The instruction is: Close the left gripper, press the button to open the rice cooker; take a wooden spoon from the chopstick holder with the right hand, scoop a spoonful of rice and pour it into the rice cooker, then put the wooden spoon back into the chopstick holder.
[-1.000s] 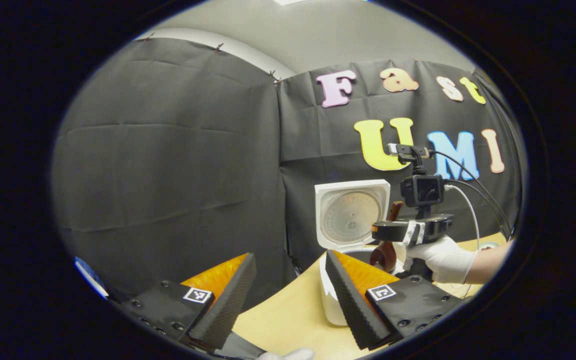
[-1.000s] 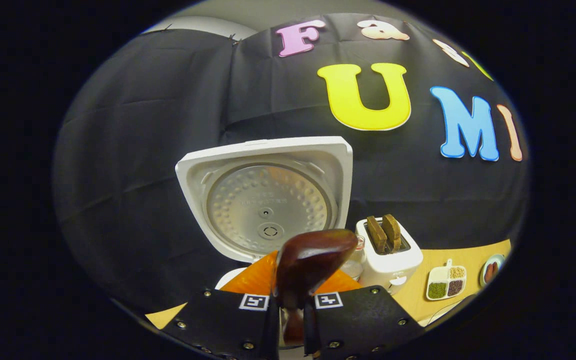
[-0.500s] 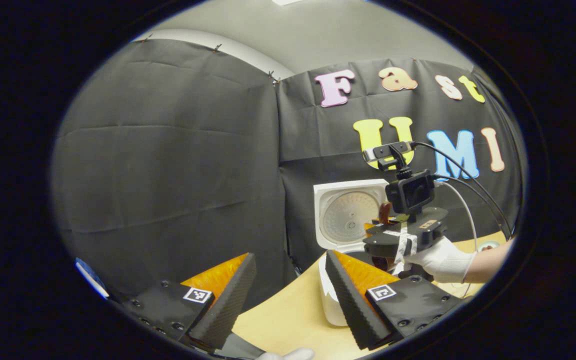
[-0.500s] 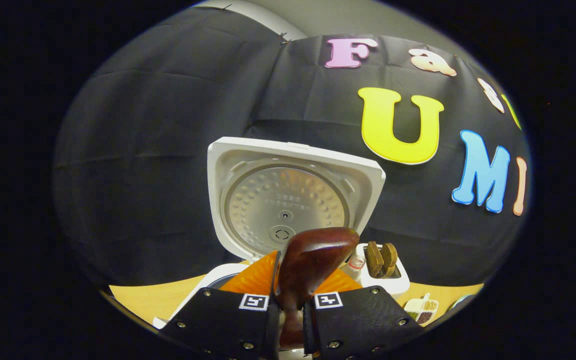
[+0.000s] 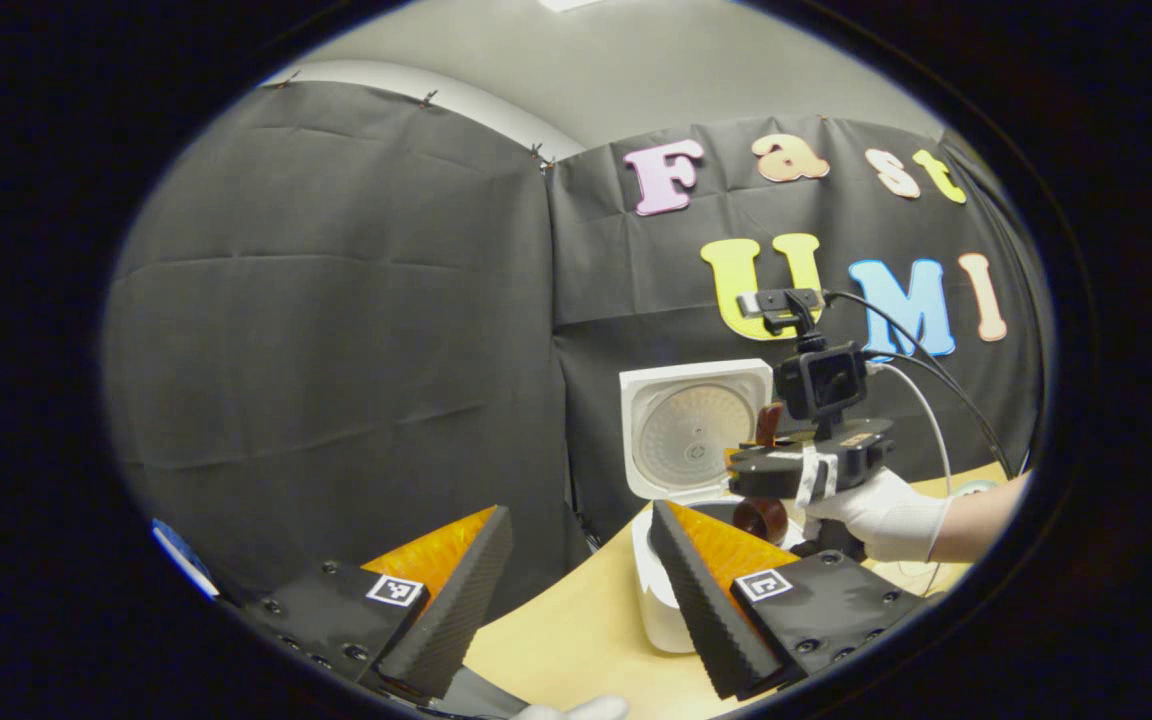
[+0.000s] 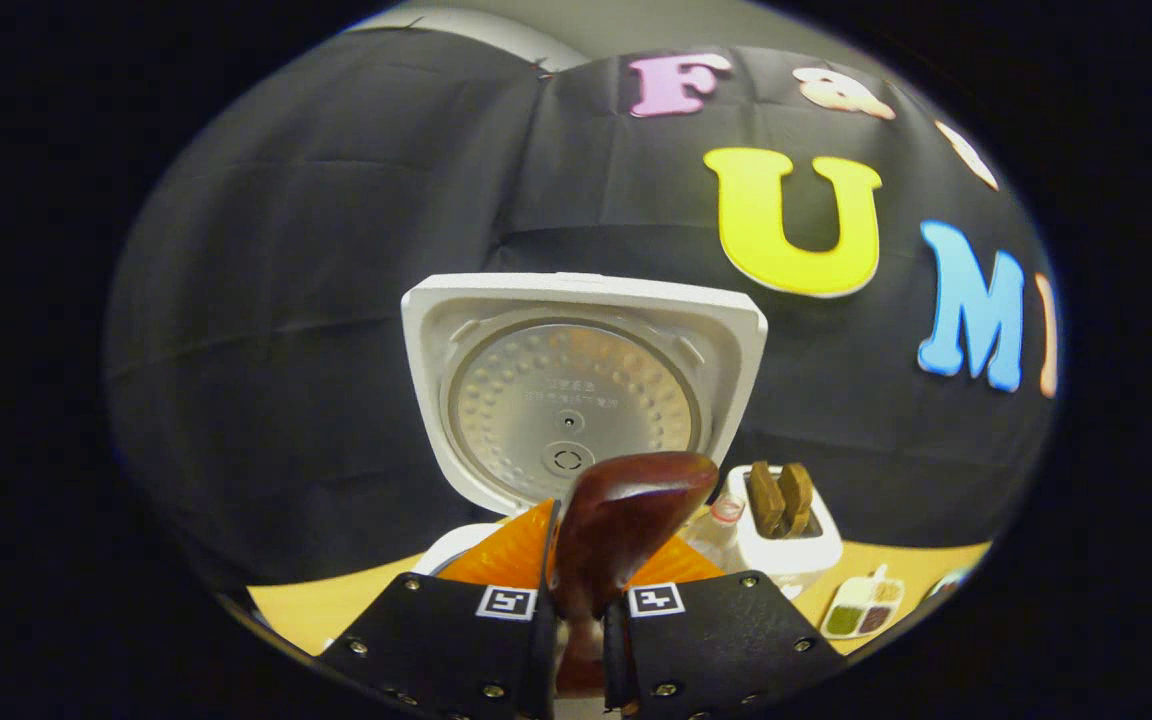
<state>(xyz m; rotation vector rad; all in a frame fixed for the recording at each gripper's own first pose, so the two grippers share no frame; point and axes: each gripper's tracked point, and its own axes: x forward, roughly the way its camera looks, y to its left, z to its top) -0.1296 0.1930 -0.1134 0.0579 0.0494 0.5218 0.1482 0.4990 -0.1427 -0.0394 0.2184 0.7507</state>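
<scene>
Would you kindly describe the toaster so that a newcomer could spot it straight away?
Start from the white rice cooker with its lid standing open. Just right of it on the tan table stands the toaster, small and white. Two brown slices poking from its top set it apart from the flat divided dish beside it.

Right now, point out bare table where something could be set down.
Bare table lies left of the rice cooker, toward the black cloth. Right of the cooker it is crowded: toaster, divided dish, and the right gripper holding the wooden spoon.
</scene>
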